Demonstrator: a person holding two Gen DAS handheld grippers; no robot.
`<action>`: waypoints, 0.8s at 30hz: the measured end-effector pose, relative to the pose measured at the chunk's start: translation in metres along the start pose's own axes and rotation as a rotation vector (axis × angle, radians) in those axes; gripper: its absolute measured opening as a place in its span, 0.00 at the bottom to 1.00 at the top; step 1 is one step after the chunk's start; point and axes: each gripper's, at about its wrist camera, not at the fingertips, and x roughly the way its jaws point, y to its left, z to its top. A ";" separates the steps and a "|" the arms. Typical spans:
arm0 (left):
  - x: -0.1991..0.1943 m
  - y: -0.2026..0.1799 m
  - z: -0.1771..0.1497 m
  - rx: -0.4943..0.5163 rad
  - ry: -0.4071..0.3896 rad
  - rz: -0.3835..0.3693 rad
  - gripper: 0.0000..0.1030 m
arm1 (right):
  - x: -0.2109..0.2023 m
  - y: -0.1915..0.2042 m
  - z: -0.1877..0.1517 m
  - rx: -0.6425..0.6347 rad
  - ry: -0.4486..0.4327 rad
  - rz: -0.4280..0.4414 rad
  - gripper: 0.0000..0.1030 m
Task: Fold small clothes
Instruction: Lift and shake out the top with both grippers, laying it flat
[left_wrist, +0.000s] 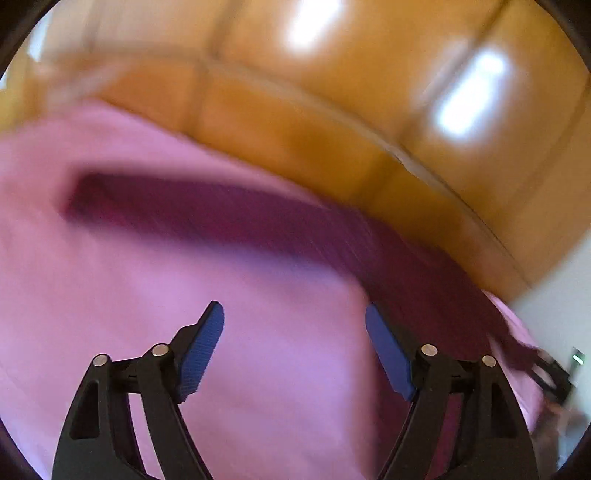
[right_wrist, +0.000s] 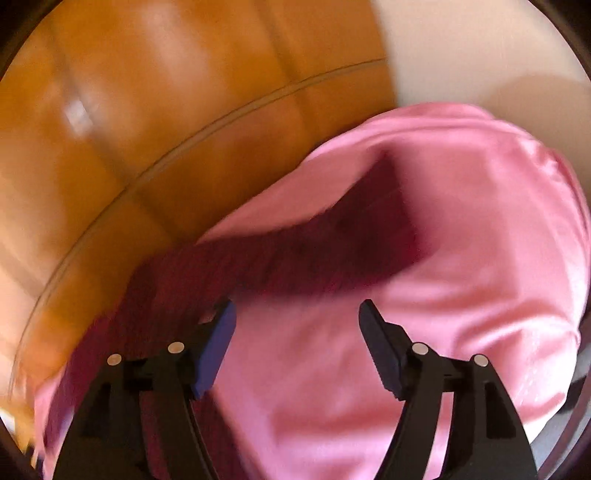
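A pink garment (left_wrist: 147, 280) with a dark maroon ribbed band (left_wrist: 229, 218) lies on a wooden table (left_wrist: 332, 110). My left gripper (left_wrist: 294, 314) is open just above the pink cloth, with the band's right end beside its right finger. In the right wrist view the same pink garment (right_wrist: 461, 280) bulges upward with the maroon band (right_wrist: 295, 258) running across it. My right gripper (right_wrist: 297, 310) is open over the cloth, its left finger at the band's edge. Both views are blurred by motion.
The glossy wooden table (right_wrist: 147, 129) has a rounded edge beyond the garment. A pale floor or wall (right_wrist: 480, 48) lies past it. A dark object (left_wrist: 554, 373) shows at the far right of the left wrist view.
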 end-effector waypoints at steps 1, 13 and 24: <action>0.009 -0.002 -0.011 -0.010 0.033 -0.046 0.75 | 0.003 0.001 -0.011 -0.026 0.031 0.024 0.66; 0.055 -0.047 -0.088 -0.070 0.253 -0.332 0.23 | -0.017 0.031 -0.124 -0.267 0.276 0.112 0.25; -0.037 -0.090 -0.023 0.096 0.093 -0.323 0.10 | -0.091 0.093 -0.119 -0.487 0.105 0.217 0.13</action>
